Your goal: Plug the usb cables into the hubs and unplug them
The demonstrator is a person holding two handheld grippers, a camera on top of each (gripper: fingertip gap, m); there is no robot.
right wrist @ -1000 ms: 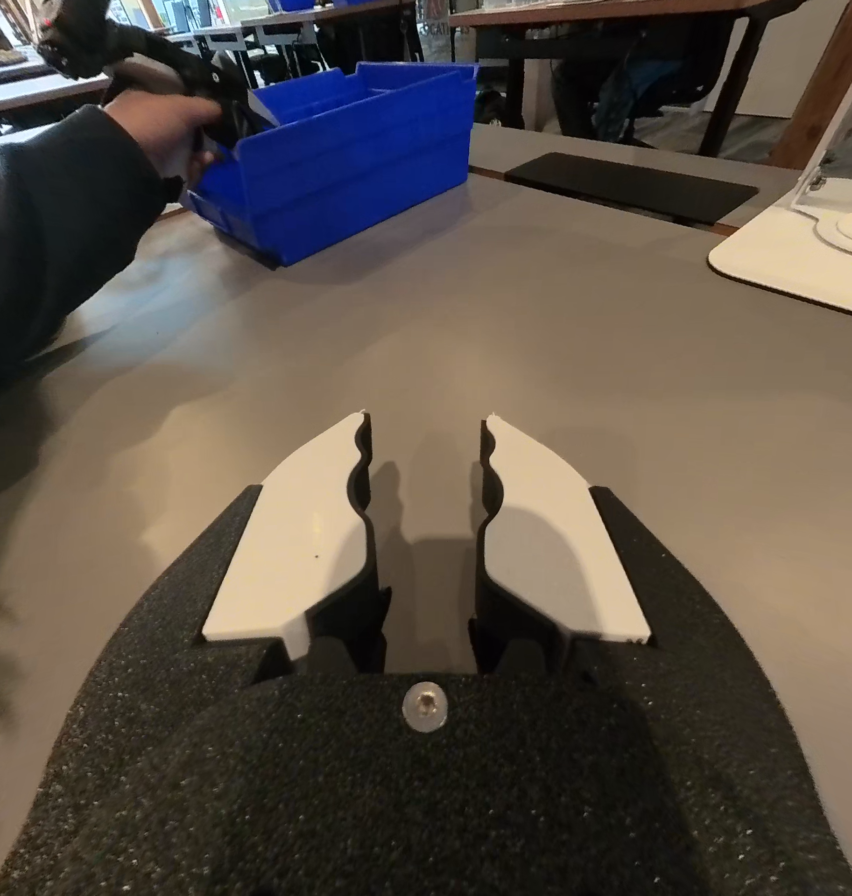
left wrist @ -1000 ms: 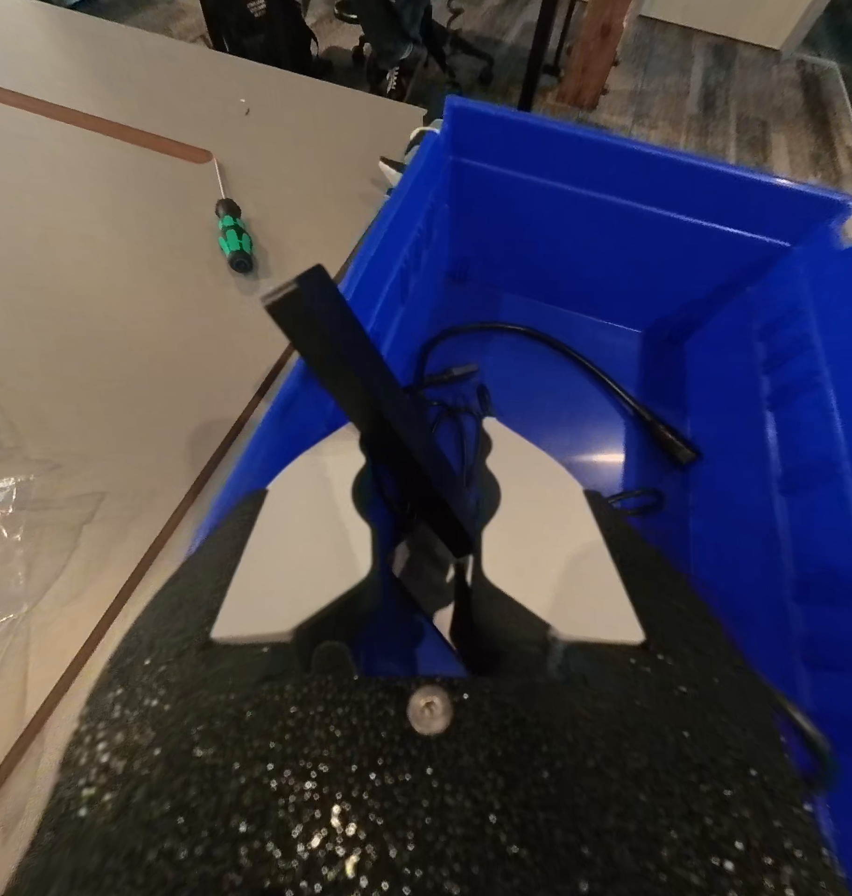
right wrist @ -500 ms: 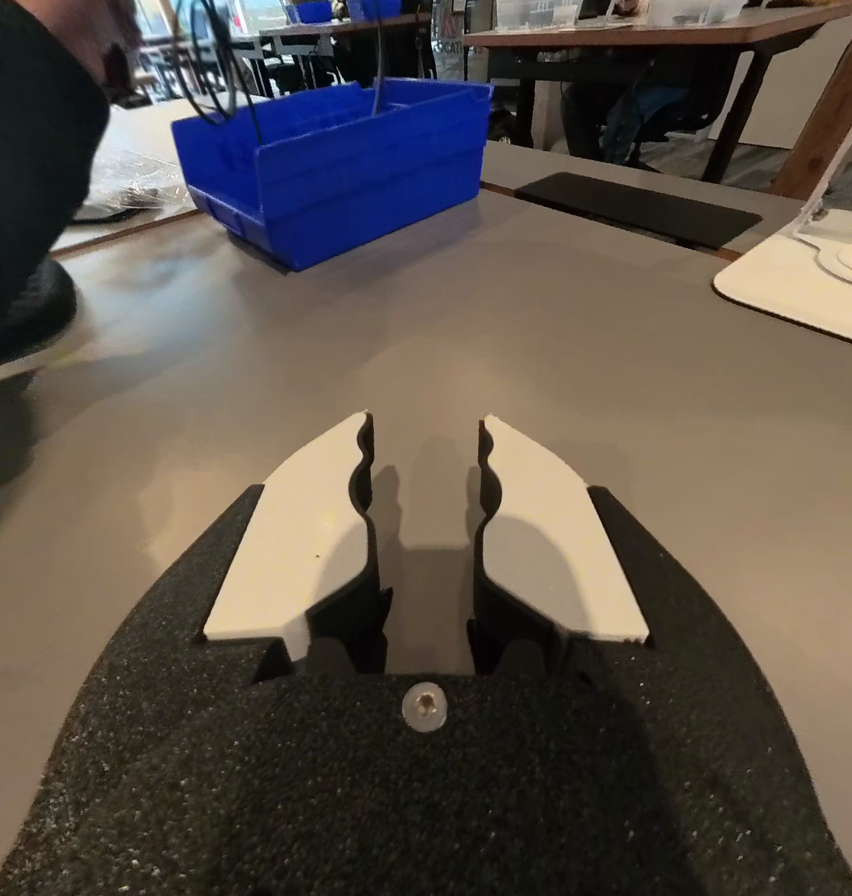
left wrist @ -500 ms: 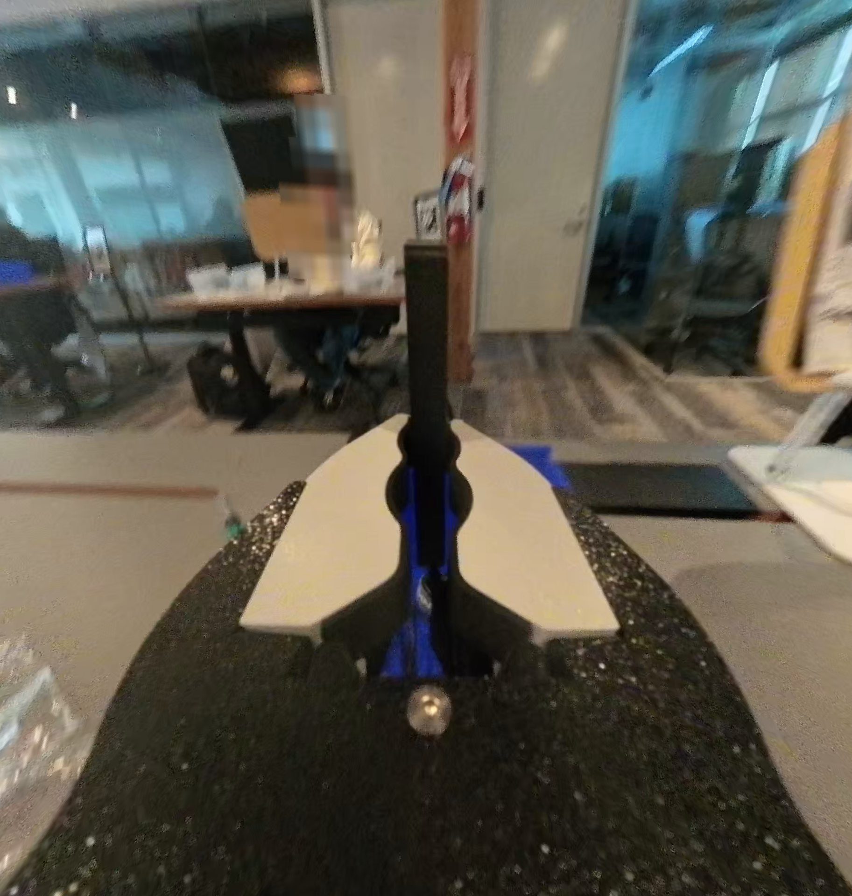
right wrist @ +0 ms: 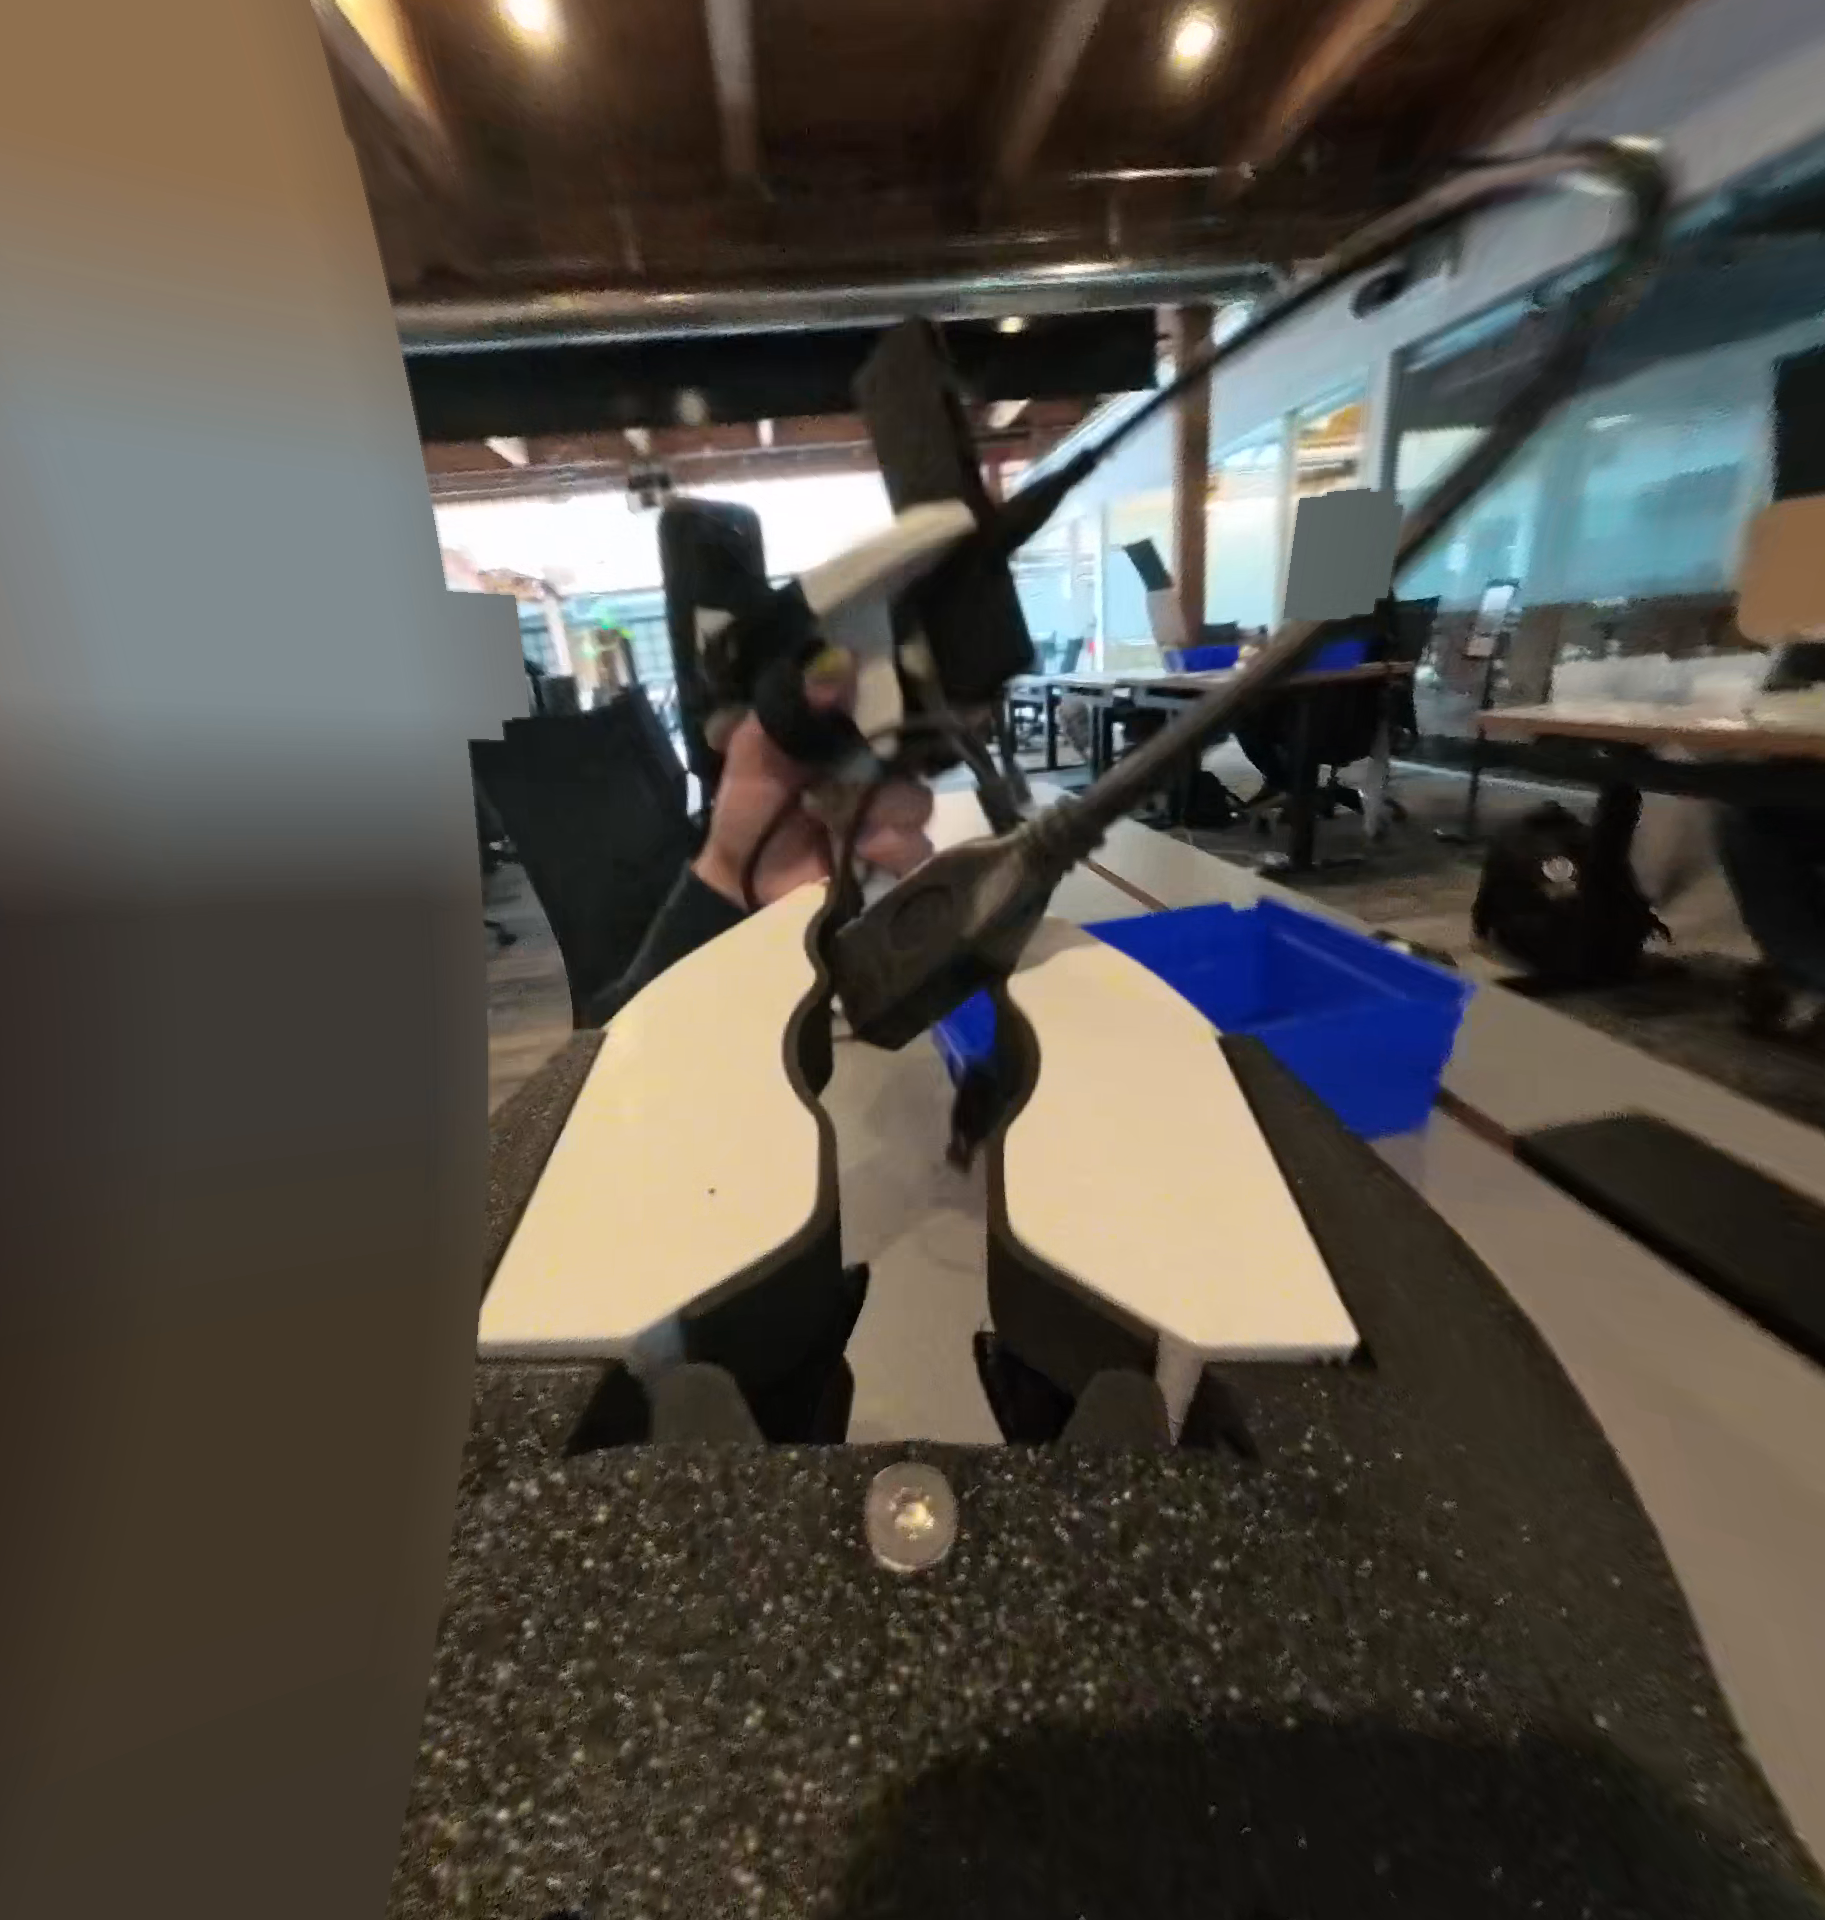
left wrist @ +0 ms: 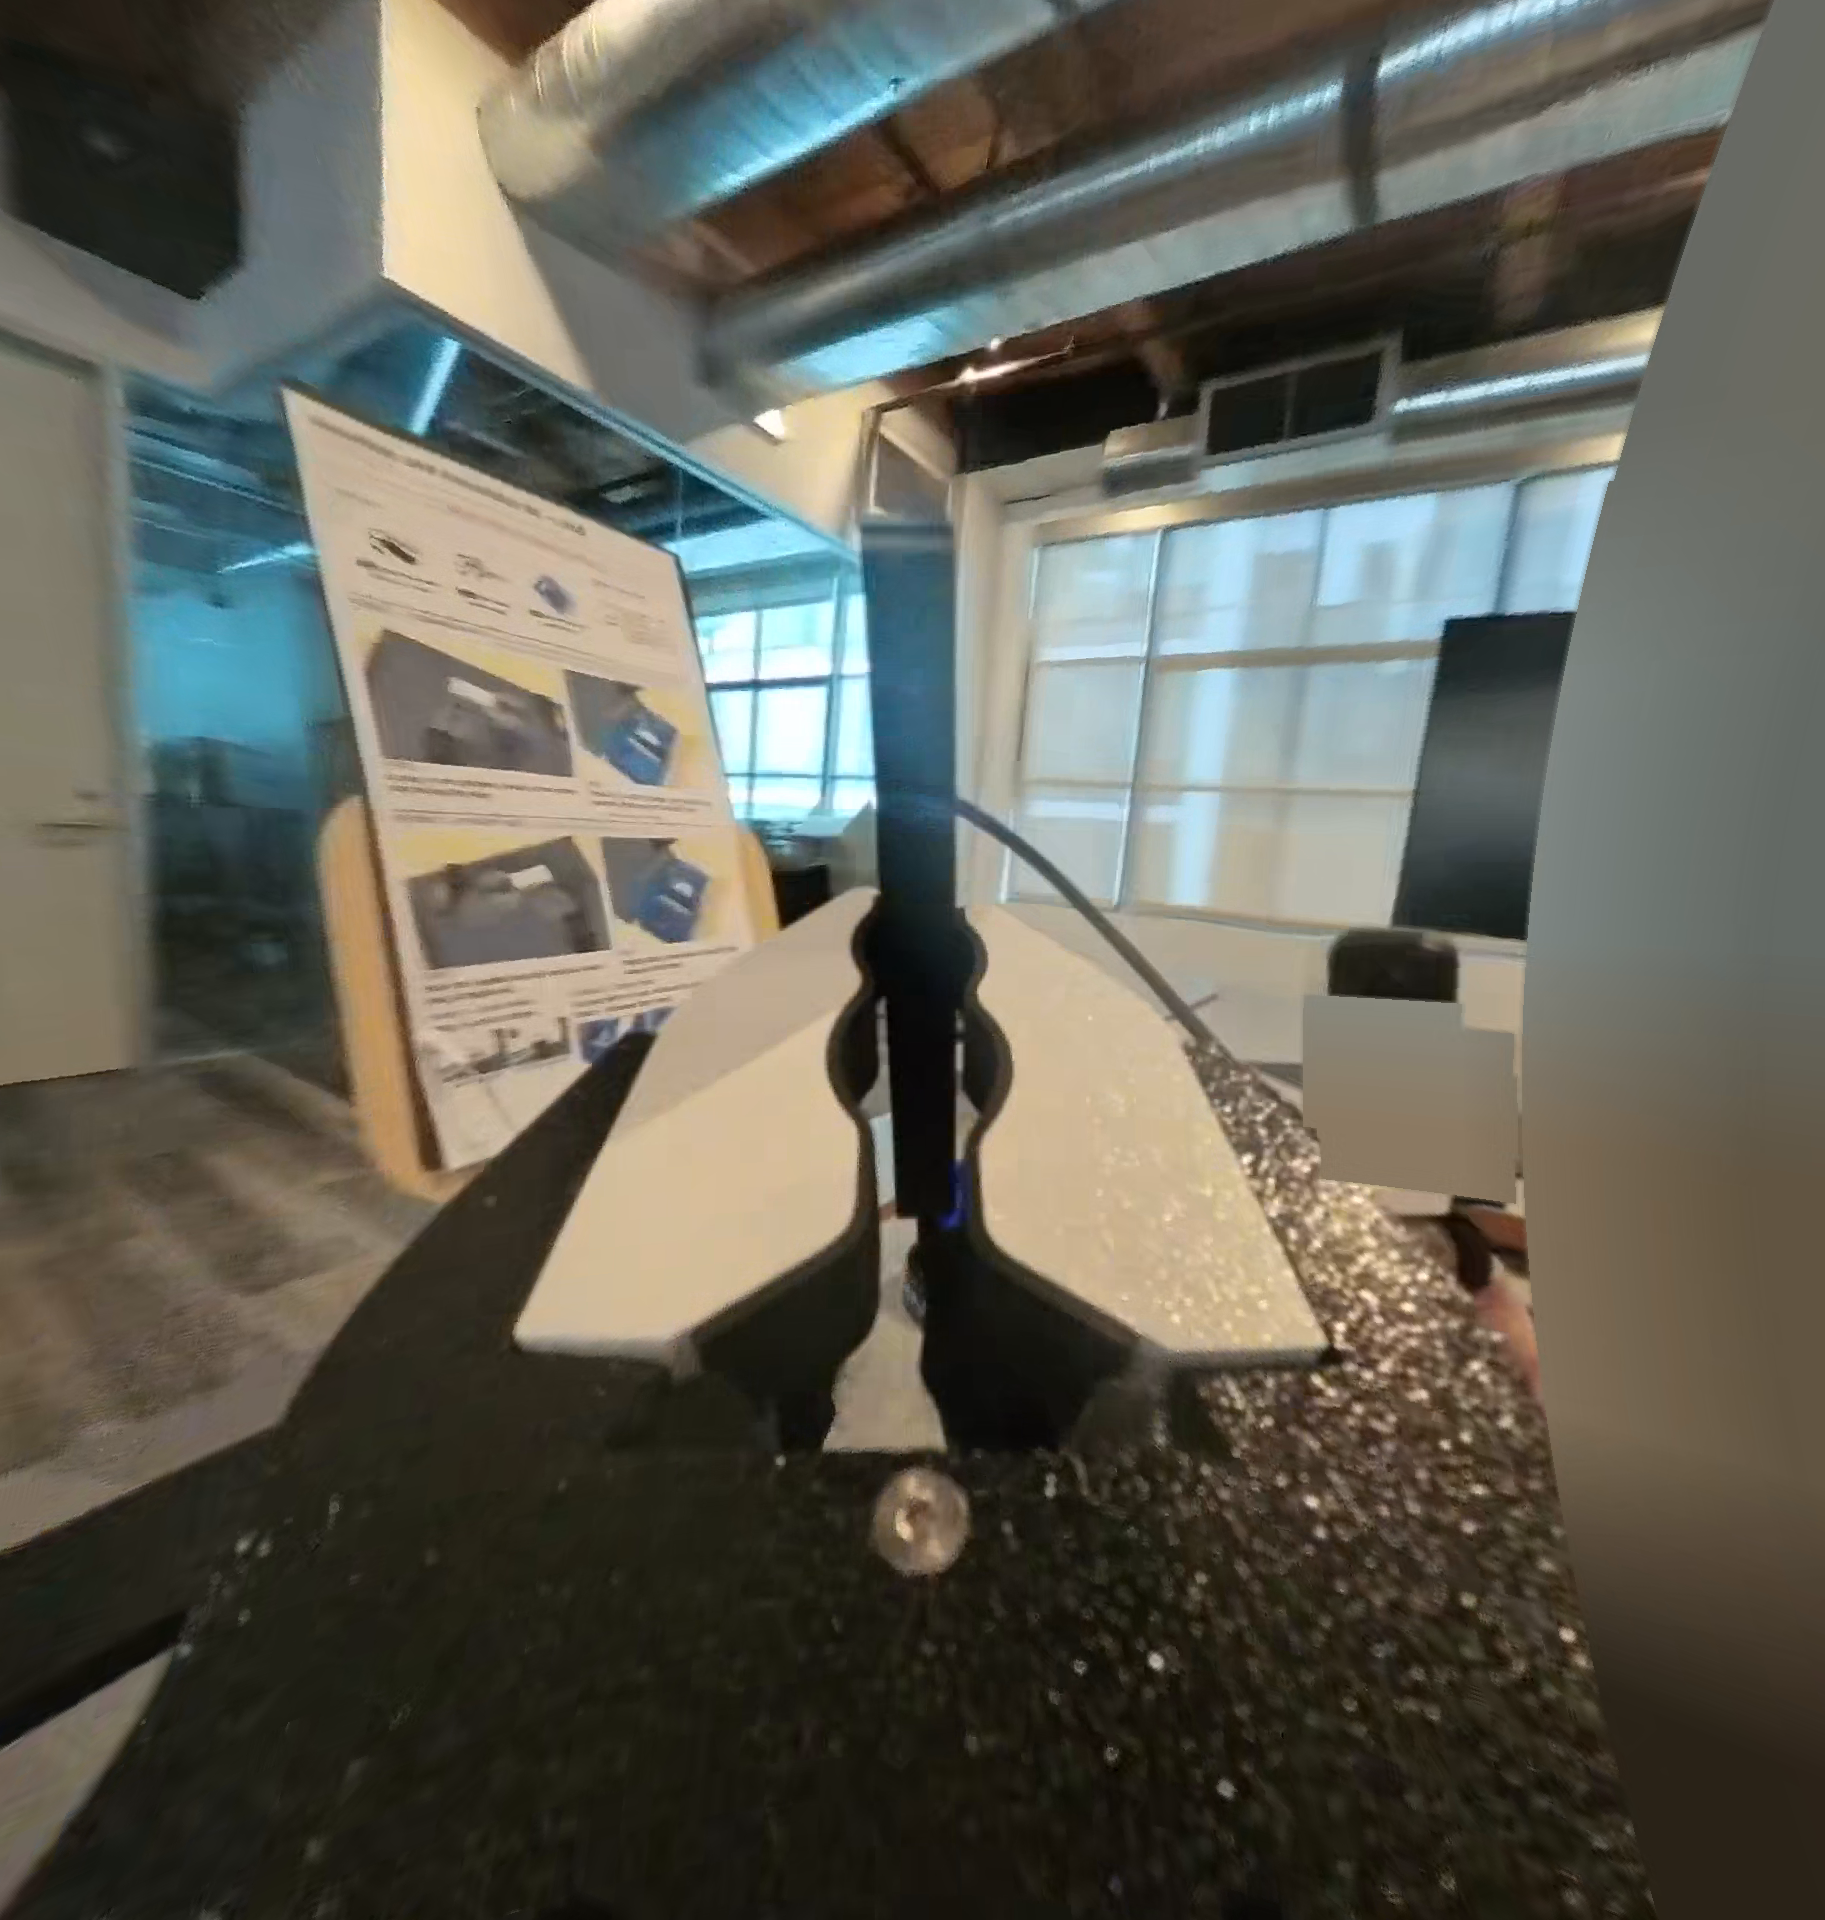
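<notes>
My left gripper [left wrist: 913,920] is shut on a long black USB hub [left wrist: 908,727], which stands upright between the fingers, lifted off the table. The hub's black cable [left wrist: 1074,904] arcs off to the right. In the right wrist view the left gripper [right wrist: 923,545] and the hub [right wrist: 908,416] show farther off, held by a hand [right wrist: 783,821]. The cable [right wrist: 1510,208] loops up and comes back down to a black USB plug [right wrist: 939,935]. My right gripper [right wrist: 908,951] is closed on that plug at its fingertips.
A blue bin [right wrist: 1303,997] stands on the grey table [right wrist: 1562,1403] behind my right gripper, with a black mat [right wrist: 1718,1195] to its right. A picture sheet on a wooden stand [left wrist: 513,810] is at the left. Desks and chairs fill the room behind.
The left gripper lifted the hub out of the blue bin and raised it upright. The right gripper rose from the table, turned toward the left one, and narrowed onto the cable's plug.
</notes>
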